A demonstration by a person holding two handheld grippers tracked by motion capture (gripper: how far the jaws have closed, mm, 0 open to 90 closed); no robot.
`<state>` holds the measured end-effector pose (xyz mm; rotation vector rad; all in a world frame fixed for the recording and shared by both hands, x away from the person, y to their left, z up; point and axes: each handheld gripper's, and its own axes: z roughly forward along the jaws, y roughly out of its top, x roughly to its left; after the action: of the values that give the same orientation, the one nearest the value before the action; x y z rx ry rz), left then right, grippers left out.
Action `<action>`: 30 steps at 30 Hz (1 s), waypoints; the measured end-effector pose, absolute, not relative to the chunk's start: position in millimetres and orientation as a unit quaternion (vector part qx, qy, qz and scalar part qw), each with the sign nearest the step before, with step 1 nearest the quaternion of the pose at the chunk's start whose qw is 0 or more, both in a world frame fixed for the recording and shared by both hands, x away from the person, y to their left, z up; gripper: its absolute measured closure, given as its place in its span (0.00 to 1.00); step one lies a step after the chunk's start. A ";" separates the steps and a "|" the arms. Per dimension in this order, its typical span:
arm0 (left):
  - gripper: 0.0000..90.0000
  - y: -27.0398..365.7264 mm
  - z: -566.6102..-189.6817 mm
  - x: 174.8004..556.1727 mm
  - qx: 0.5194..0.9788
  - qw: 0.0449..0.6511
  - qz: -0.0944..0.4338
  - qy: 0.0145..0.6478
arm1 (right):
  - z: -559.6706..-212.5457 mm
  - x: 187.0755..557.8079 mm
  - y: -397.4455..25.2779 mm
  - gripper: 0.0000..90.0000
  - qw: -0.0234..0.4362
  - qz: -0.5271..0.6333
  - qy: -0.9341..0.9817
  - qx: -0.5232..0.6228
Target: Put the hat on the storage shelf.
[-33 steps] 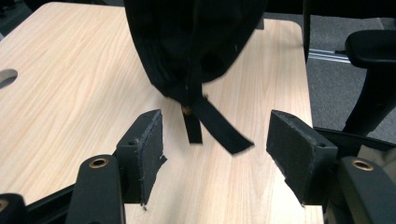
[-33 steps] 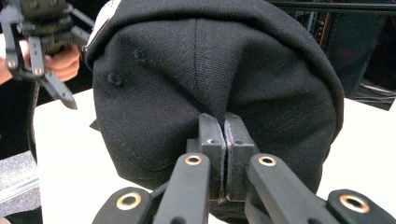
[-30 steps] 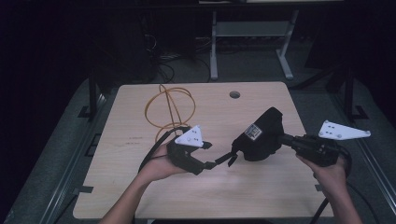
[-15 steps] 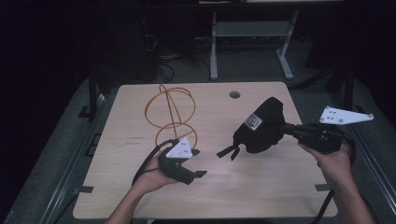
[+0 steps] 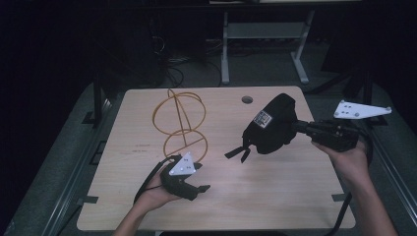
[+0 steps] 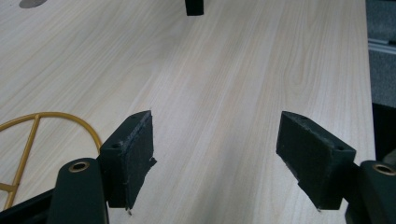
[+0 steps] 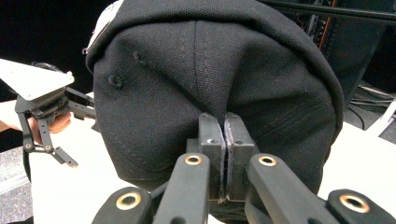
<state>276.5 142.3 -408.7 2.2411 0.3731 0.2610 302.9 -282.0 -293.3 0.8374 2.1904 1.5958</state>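
Note:
A black cap (image 5: 273, 125) hangs above the right half of the table, its strap (image 5: 238, 152) dangling to the left. My right gripper (image 5: 298, 127) comes in from the right and is shut on the cap's fabric; in the right gripper view the jaws (image 7: 224, 128) are pressed together on the cap (image 7: 210, 70). My left gripper (image 5: 200, 178) rests low at the front left, open with nothing between its jaws (image 6: 217, 149). A yellow wire stand (image 5: 182, 118) of looped rings stands at the back left, its base ring (image 6: 36, 115) just beside the left gripper.
The wooden table (image 5: 275, 196) has a round cable hole (image 5: 247, 100) near its far edge. A metal frame (image 5: 225, 54) and cables on the floor lie behind the table. The cap's strap end (image 6: 194, 7) hangs ahead of the left gripper.
My left gripper has drawn back from the cap's strap toward the front left and sunk lower. The right gripper has carried the cap slightly right and up.

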 end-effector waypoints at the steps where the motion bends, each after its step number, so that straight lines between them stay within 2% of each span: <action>1: 0.30 142.7 -408.9 276.3 0.892 0.414 0.105 0.148 | -291.2 302.8 -280.8 0.98 0.151 0.555 0.764 0.292; 30: 0.28 151.1 -413.5 273.8 0.891 0.409 0.120 0.157 | -228.0 331.0 -219.8 0.98 0.150 0.563 0.778 0.235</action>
<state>273.8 151.1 -413.5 2.2453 0.3963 0.3012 331.0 -219.8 -228.0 0.6739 2.2351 1.6173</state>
